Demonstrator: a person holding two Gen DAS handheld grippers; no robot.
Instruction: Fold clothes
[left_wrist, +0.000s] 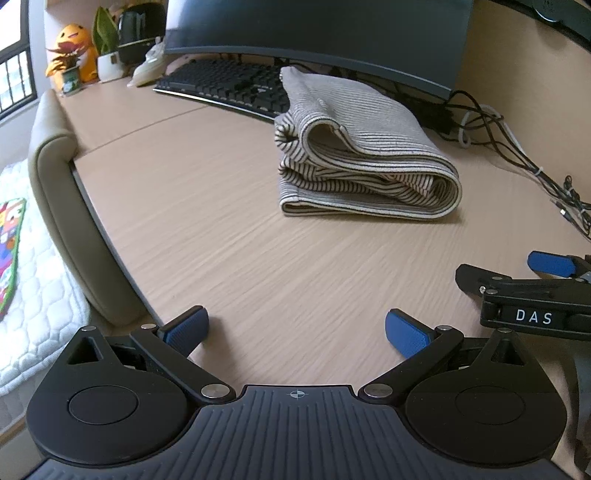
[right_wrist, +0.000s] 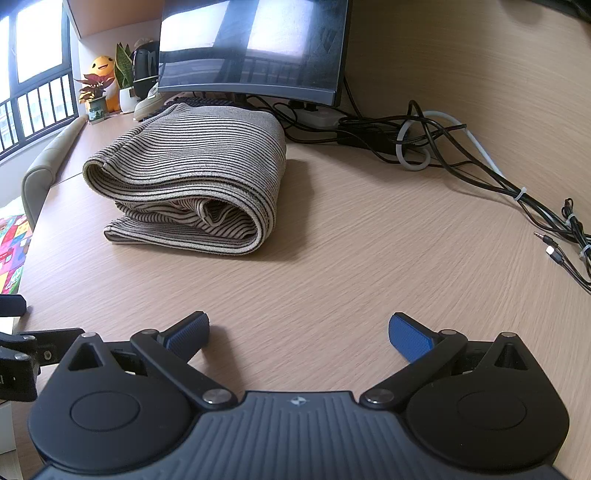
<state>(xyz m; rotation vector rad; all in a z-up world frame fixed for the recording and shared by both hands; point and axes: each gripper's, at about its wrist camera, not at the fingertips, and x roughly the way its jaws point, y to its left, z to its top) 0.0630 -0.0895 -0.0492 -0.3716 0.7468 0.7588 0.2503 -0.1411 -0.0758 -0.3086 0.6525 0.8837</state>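
A beige garment with thin dark stripes (left_wrist: 365, 155) (right_wrist: 192, 173) lies folded in a thick bundle on the wooden desk (left_wrist: 221, 240) (right_wrist: 351, 258). Its rolled edge faces the cameras. My left gripper (left_wrist: 297, 330) hovers low over the desk in front of the bundle, open, with nothing between its blue pads. My right gripper (right_wrist: 299, 332) stands open too, well short of the bundle and to its right. In the left wrist view the right gripper (left_wrist: 532, 295) shows at the right edge.
A curved monitor (right_wrist: 255, 48) and a black keyboard (left_wrist: 225, 83) stand behind the garment. A tangle of cables (right_wrist: 461, 147) runs along the right. Potted plants (left_wrist: 70, 70) and a yellow toy (right_wrist: 103, 70) sit at the far left corner. A padded headboard (left_wrist: 55, 206) borders the desk's left edge.
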